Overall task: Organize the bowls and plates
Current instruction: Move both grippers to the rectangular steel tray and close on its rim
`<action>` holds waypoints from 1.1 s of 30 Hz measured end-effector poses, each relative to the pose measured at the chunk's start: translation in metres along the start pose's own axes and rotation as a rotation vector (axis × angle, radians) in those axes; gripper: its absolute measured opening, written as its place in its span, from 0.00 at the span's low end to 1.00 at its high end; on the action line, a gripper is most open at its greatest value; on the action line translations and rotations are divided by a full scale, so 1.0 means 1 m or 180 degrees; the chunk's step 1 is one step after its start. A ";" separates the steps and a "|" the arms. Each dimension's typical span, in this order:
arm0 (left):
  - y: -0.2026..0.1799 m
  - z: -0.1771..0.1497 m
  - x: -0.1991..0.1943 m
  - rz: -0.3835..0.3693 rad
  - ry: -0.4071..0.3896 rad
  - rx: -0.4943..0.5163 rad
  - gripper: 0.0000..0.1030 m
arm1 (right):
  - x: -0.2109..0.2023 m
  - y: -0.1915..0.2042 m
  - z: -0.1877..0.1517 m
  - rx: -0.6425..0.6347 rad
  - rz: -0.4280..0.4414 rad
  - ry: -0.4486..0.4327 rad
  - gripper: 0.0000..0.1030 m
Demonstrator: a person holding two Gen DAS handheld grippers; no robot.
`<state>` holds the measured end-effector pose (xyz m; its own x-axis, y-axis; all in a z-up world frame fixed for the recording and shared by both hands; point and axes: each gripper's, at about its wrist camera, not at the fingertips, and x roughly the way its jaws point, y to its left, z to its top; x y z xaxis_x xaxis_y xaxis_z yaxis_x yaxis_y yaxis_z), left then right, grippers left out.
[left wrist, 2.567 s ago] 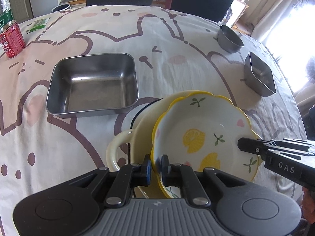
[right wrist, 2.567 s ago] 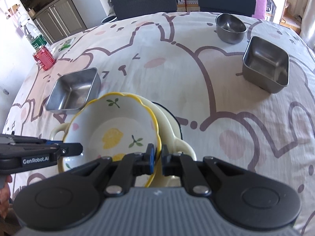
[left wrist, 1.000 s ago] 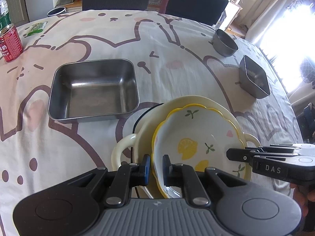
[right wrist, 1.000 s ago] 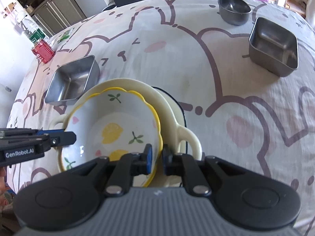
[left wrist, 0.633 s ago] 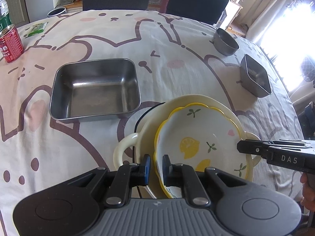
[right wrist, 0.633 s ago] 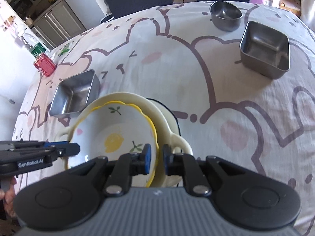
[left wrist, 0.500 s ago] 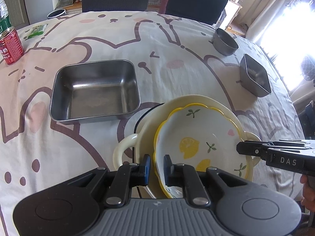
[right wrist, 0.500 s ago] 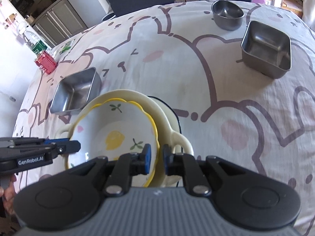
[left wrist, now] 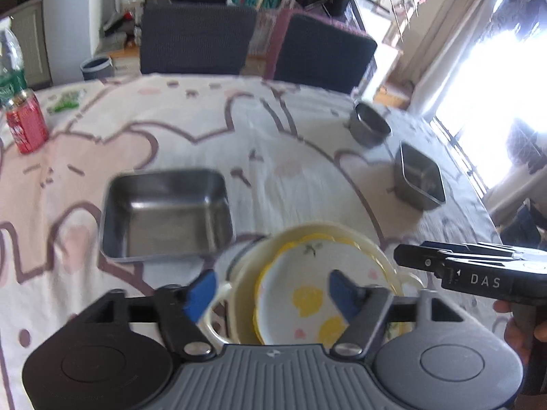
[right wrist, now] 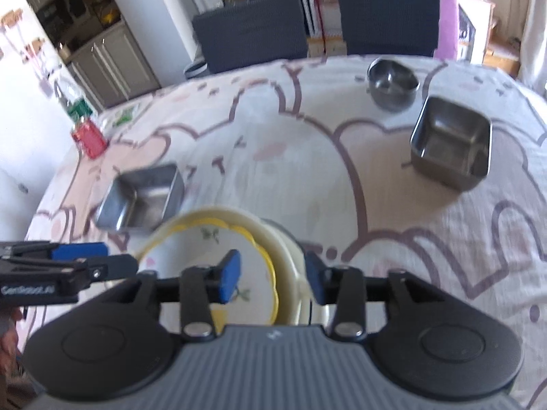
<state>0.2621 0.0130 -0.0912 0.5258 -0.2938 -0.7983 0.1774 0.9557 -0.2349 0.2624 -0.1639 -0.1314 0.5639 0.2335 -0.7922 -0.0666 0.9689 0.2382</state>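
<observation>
1. I see the lemon bowl (left wrist: 307,294) sitting inside a bigger cream dish with loop handles (left wrist: 345,235). They are at the near edge of the table (left wrist: 273,130), right under my two tools.
2. The lemon bowl is white inside with a wavy yellow rim. It has yellow lemons, little green leaves and small pink spots painted on it.
3. The cream dish is plain and pale. One loop handle sticks out on each side. A dark-rimmed thing peeks out from under it, but I cannot tell what it is.
4. Both dishes sit flat with their open sides up. The cream dish is longest from one handle to the other, and that line runs across my left camera view, side to side.
5. My left gripper (left wrist: 270,290) has just been opening. Its blue pads (left wrist: 201,290) now stand wide apart and touch nothing. The bowl is below them.
6. My right gripper (right wrist: 271,278) has just been opening too. Its pads are spread on each side of the bowl's rim and are not squeezing it.
7. I can read "DAS" on the side of the right gripper in the left view. The writing on the left gripper is too blurry to read.
8. A red can (left wrist: 26,126) stands far off on the left. Its label is too blurry as well.
</observation>
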 end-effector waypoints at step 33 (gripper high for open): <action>0.118 0.035 0.053 0.0781 -0.0005 -0.0345 0.66 | 0.110 0.082 0.056 0.0379 0.0684 0.0258 0.62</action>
<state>0.3401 0.1100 -0.1419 0.5434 -0.0528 -0.8378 -0.0457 0.9947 -0.0924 0.3652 -0.0636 -0.1676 0.4791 0.4434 -0.7575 -0.0778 0.8811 0.4666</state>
